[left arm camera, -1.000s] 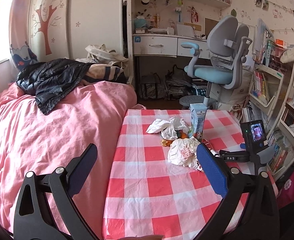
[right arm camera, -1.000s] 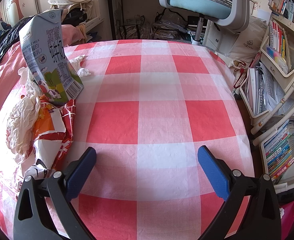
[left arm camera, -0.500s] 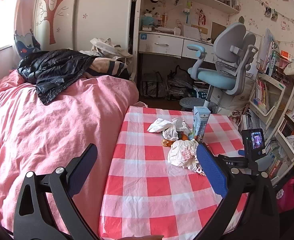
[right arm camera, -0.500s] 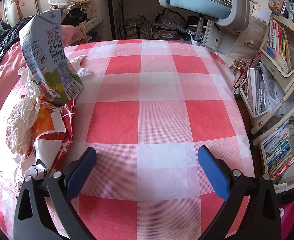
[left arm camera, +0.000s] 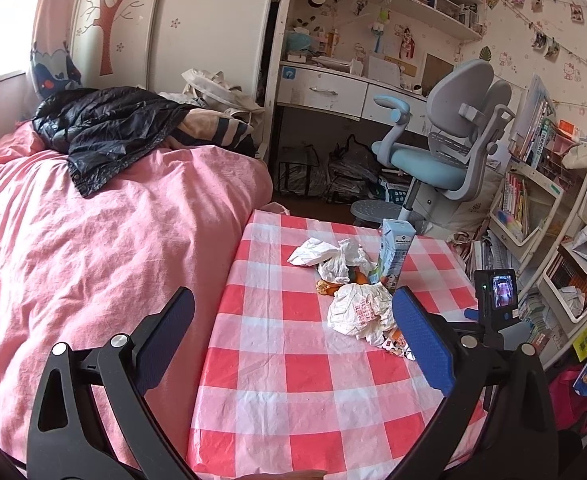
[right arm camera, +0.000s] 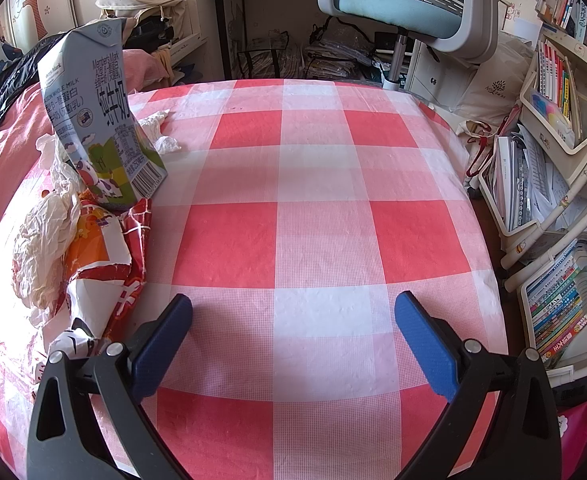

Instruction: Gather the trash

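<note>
Left gripper (left arm camera: 293,312) hovers high, jaws wide, above table (left arm camera: 277,376); right gripper (right arm camera: 293,312), wide too, sits low beside milk carton (right arm camera: 97,128).

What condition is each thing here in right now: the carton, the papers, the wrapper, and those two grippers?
Milk carton: upright on the checked tablecloth, among the trash.
Crumpled white paper: balled up, lying in front of the carton.
White tissues: crumpled, lying behind it.
Orange snack wrapper: torn open, flattened on the cloth.
Left gripper: open, empty, above the table edge.
Right gripper: open, empty, low over bare cloth.
</note>
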Available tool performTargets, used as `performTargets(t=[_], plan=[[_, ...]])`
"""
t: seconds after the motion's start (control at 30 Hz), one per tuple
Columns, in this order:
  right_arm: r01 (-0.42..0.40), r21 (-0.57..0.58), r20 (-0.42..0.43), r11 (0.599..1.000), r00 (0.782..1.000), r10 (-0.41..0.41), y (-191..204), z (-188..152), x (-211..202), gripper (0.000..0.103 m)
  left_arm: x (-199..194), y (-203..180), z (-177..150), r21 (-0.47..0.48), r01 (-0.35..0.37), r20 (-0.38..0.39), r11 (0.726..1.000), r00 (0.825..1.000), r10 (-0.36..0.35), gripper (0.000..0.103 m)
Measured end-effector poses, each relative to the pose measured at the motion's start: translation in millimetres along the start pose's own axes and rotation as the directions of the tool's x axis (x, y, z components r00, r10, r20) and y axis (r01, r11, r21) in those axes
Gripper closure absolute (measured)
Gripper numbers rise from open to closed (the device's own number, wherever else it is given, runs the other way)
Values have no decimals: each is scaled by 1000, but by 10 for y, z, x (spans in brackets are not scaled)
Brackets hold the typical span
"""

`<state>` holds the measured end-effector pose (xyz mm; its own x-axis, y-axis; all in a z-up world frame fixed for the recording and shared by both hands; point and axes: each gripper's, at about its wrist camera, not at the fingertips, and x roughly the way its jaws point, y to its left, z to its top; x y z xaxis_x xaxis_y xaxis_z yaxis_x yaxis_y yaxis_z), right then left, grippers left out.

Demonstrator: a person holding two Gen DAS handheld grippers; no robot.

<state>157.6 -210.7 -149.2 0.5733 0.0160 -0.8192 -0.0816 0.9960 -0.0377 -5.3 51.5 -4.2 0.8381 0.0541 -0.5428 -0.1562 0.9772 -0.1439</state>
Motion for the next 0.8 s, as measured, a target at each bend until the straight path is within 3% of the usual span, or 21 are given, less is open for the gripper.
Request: performTargets(t=[0.47, 0.8], plan=[[0, 0, 0, 1000, 1000, 0, -3, 0, 1, 6, -3, -65, 1, 34, -56, 9, 998, 998, 55, 7], [0, 0, 0, 1000, 1000, 0, -6, 0, 2, 6, 69, -88, 14, 66, -170, 9, 983, 985, 170, 7]])
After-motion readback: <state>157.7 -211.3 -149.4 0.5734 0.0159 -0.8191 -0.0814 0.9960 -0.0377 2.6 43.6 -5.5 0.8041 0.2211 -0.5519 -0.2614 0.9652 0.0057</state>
